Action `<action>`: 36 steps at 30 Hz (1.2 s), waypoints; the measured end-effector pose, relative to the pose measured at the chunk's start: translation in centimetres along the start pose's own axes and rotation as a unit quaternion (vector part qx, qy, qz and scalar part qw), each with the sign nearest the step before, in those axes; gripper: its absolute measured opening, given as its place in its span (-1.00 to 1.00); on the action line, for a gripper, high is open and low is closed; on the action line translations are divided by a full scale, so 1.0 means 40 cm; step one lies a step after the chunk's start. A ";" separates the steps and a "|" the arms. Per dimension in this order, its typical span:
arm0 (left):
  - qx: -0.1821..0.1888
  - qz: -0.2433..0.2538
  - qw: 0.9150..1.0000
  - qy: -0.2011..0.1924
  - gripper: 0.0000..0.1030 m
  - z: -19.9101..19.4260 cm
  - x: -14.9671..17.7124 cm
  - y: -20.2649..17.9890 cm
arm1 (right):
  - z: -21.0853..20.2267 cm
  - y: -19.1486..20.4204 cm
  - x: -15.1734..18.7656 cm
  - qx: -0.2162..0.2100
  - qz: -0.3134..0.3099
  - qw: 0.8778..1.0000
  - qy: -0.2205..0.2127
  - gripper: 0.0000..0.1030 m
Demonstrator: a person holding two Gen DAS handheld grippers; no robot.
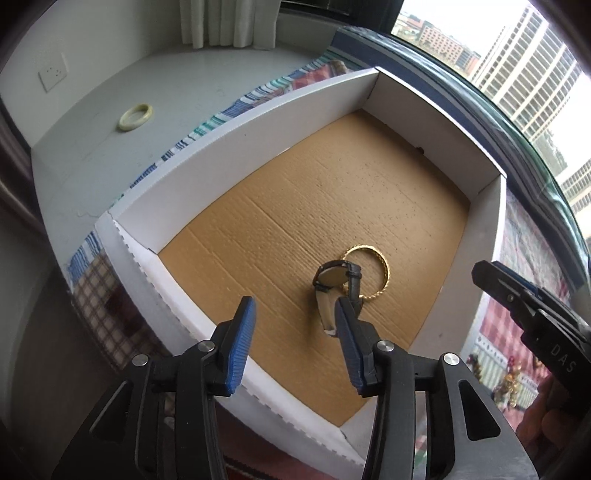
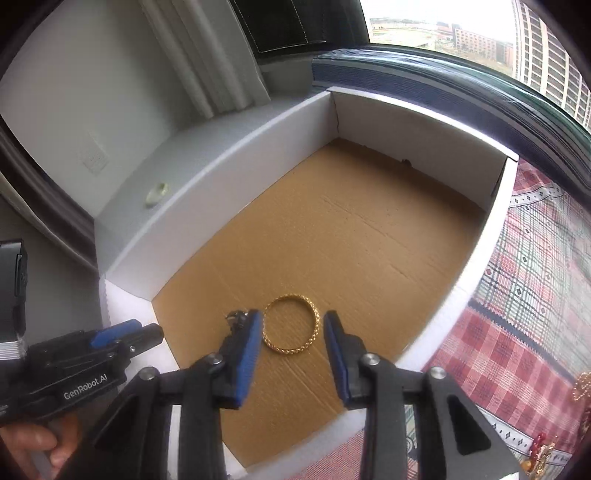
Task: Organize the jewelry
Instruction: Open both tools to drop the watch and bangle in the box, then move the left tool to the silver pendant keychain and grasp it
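A gold bangle [image 2: 291, 324] is seen lying flat on the brown cardboard floor of a white-walled box [image 2: 236, 155], near the front corner. A watch [image 1: 334, 280] with a dark strap is seen just beside it in the left wrist view, its case tilted on edge and its strap lying over the bangle's [image 1: 369, 273] rim; in the right wrist view only a dark scrap of it shows behind the left-hand finger. The right gripper [image 2: 293, 334] is held above the bangle with its blue-padded fingers [image 2: 247, 354] parted to either side of the ring, and no contact with it can be made out. The left gripper [image 1: 295, 325] is also held partly open, with nothing pressed between its pads; the watch strap is seen just beyond the tip of one finger [image 1: 351, 332], and whether it is touched cannot be told. Each gripper is caught at the edge of the other's view, and part of a hand [image 2: 29, 443] is seen on the left gripper's handle. The box [image 1: 236, 125] is set on a checked cloth [image 2: 517, 314] that covers the desk. A pale green ring [image 1: 135, 116] is seen well apart on a grey ledge beyond the box, by a wall socket [image 1: 53, 71]. More jewelry [image 2: 543, 452] is glimpsed on the cloth at the right. Curtains [image 1: 225, 22] and a window onto tall buildings [image 1: 528, 74] are seen behind.
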State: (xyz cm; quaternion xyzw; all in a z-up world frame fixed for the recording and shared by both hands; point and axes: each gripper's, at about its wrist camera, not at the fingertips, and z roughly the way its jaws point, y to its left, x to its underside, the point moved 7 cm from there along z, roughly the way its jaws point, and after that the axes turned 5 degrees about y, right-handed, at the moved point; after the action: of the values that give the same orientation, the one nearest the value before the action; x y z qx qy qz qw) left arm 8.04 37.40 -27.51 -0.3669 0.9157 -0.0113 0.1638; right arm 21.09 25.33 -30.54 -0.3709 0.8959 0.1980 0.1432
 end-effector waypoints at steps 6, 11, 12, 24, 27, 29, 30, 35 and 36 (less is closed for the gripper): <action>0.020 0.052 0.998 -0.007 -0.02 -0.110 0.099 -0.119 | -0.184 -0.028 0.081 0.011 0.010 0.999 -0.045 -0.32; 0.036 0.121 0.992 -0.006 0.04 -0.194 0.210 -0.257 | -0.333 -0.088 0.209 0.038 0.035 0.997 -0.059 -0.32; 0.041 0.134 0.990 -0.003 0.06 -0.205 0.232 -0.282 | -0.360 -0.102 0.239 0.046 0.039 0.996 -0.059 -0.32; 0.087 0.245 0.966 0.013 0.07 -0.267 0.411 -0.526 | -0.618 -0.284 0.564 0.149 0.125 0.979 -0.062 -0.32; 0.093 0.270 0.958 0.012 0.07 -0.282 0.431 -0.577 | -0.654 -0.297 0.612 0.161 0.140 0.975 -0.066 -0.32; 0.094 0.285 0.954 0.009 0.07 -0.289 0.438 -0.602 | -0.667 -0.308 0.628 0.164 0.155 0.972 -0.072 -0.32; 0.094 0.291 0.952 0.007 0.07 -0.292 0.442 -0.614 | -0.673 -0.313 0.632 0.166 0.161 0.970 -0.076 -0.32; 0.089 0.298 0.950 0.006 0.07 -0.282 0.450 -0.632 | -0.687 -0.342 0.652 0.176 0.184 0.963 -0.084 -0.32; 0.086 0.297 0.951 0.008 0.07 -0.275 0.453 -0.630 | -0.690 -0.347 0.657 0.178 0.186 0.963 -0.084 -0.32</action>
State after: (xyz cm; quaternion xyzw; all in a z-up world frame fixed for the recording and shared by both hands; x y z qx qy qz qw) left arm 9.22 5.68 -18.83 -0.0627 0.9799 -0.0441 0.1839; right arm 10.11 -12.34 -20.29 -0.1482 0.9547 0.0891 0.2422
